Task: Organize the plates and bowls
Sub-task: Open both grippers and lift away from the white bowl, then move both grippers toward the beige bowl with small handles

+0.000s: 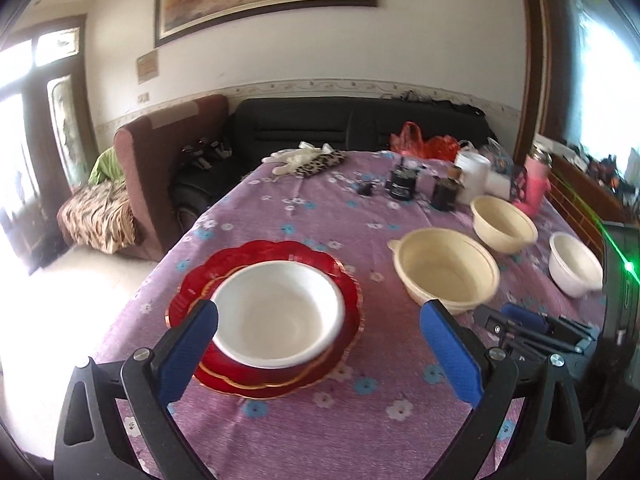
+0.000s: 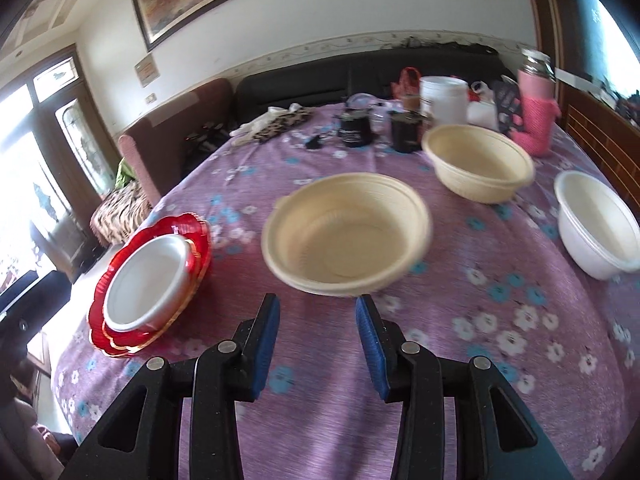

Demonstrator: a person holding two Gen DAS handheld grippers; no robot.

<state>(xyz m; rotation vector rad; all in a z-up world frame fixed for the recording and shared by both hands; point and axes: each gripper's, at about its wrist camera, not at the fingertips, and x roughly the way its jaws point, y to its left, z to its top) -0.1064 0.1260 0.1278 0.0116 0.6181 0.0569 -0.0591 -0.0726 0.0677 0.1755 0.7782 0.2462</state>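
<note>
The left gripper [image 1: 319,354] is spread wide and empty; the right gripper [image 2: 317,346], part-open, holds nothing. The nearest cream bowl [image 2: 347,232], mid-table, should be approached squarely at its rim.

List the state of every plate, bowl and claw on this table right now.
Red plates: stacked, white bowl on top.
White bowl: upright, empty.
Near cream bowl: upright, empty, alone.
Far cream bowl: upright, empty.
Small white bowl: upright, empty.
Left claw: wide open, holding nothing.
Right claw: partly open, holding nothing.
</note>
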